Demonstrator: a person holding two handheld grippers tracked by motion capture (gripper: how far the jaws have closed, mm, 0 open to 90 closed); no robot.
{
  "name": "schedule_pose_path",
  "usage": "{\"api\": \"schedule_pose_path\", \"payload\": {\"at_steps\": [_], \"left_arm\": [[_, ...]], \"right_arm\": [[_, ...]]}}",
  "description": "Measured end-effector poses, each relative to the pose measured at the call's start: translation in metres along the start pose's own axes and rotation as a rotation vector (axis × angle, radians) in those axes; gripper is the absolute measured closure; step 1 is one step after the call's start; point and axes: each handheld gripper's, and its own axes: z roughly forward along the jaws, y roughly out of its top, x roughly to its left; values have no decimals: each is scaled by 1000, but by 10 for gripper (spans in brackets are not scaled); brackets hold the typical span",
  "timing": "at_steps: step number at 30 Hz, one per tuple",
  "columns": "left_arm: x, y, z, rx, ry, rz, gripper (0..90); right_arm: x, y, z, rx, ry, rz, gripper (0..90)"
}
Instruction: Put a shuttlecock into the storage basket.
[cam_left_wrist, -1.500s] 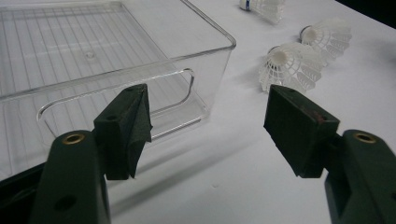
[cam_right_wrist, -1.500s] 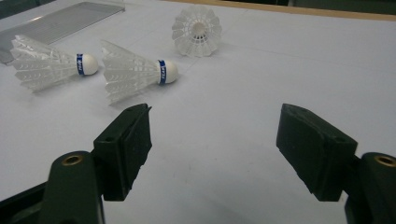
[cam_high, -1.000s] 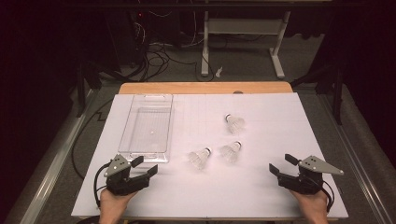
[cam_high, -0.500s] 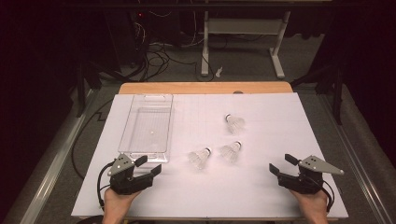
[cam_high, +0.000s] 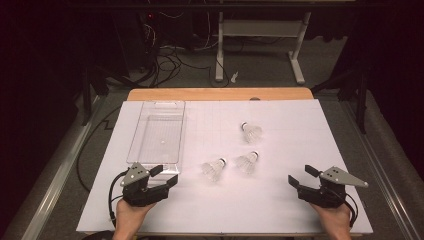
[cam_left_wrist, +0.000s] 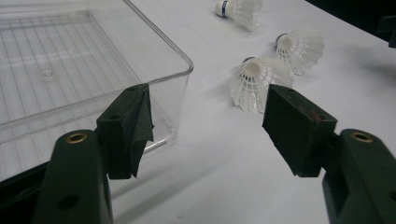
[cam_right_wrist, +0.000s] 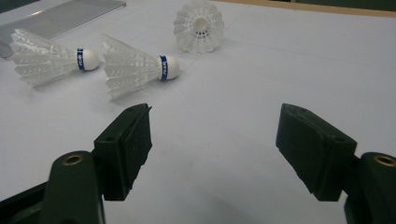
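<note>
Black left tongs (cam_high: 166, 177) agape, right tongs (cam_high: 300, 177) too (both empty)

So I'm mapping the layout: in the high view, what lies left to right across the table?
Left gripper → clear tray → left shuttlecock → middle shuttlecock → right gripper.

A: High view sits above the near table edge, facing forward and down; the whole white table (cam_high: 280, 210) fits, seen from afar.

B: Gripper views ride low and close, looking along their jaws across the tabletop. All three views share the three shuttlecocks (cam_high: 215, 169) (cam_left_wrist: 256, 81) (cam_right_wrist: 51, 63).
</note>
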Motion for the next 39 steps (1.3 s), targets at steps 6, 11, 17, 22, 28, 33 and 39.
{"api": "schedule_pose_path", "payload": {"at_steps": [6,11,17,22,28,33,39], "left_arm": [[-3,0,2,3,-6,7,340],[-4,0,3,3,-11,14,343],[-6,0,5,5,-14,17,346],[-10,-1,9,12,-23,33,353],[-12,-3,13,20,-27,35,353],[-13,-2,14,21,-30,32,354],[-16,-4,18,31,-38,29,356]], "right_arm": [[0,0,0,1,1,-1,274],[0,0,0,2,2,-4,274],[0,0,1,4,3,-3,275],[0,0,1,3,6,-2,275],[0,0,1,3,5,-3,275],[0,0,1,4,6,-3,275],[0,0,1,4,6,-1,276]]}}
